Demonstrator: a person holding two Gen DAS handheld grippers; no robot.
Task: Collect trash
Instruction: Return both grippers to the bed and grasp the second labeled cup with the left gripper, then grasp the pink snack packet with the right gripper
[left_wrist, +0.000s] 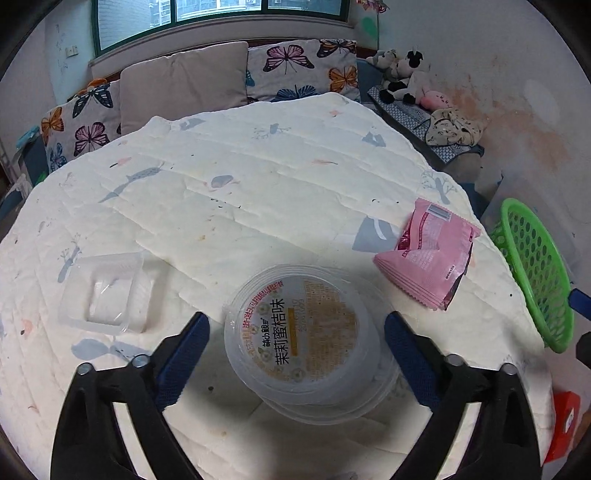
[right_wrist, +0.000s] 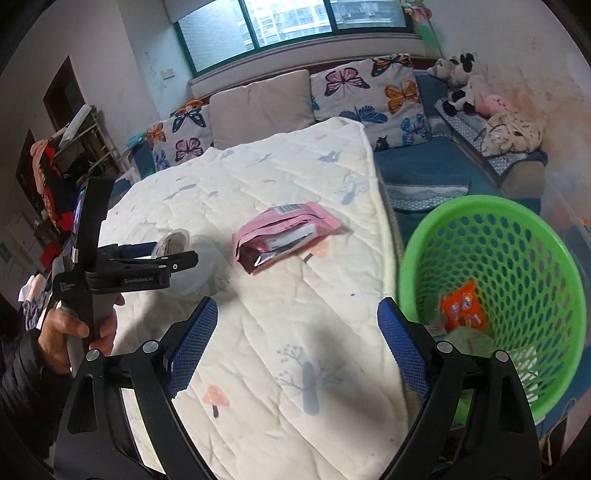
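Observation:
A clear plastic cup with an orange printed lid (left_wrist: 301, 338) lies on the quilted table cover (left_wrist: 240, 192), between the open jaws of my left gripper (left_wrist: 297, 321). The fingers do not touch it. A pink snack wrapper (left_wrist: 428, 254) lies to its right; it also shows in the right wrist view (right_wrist: 284, 232). A clear plastic tray (left_wrist: 107, 295) lies to the left. My right gripper (right_wrist: 297, 317) is open and empty over the cover's near right edge, beside the green basket (right_wrist: 491, 295). The left gripper (right_wrist: 173, 254) and cup (right_wrist: 184, 254) show at the left there.
The green basket (left_wrist: 535, 273) stands off the table's right edge and holds an orange wrapper (right_wrist: 463, 308) and other scraps. A sofa with butterfly cushions (left_wrist: 291, 70) runs behind the table. Plush toys (left_wrist: 402, 74) sit at the back right. A red object (left_wrist: 563, 424) is low right.

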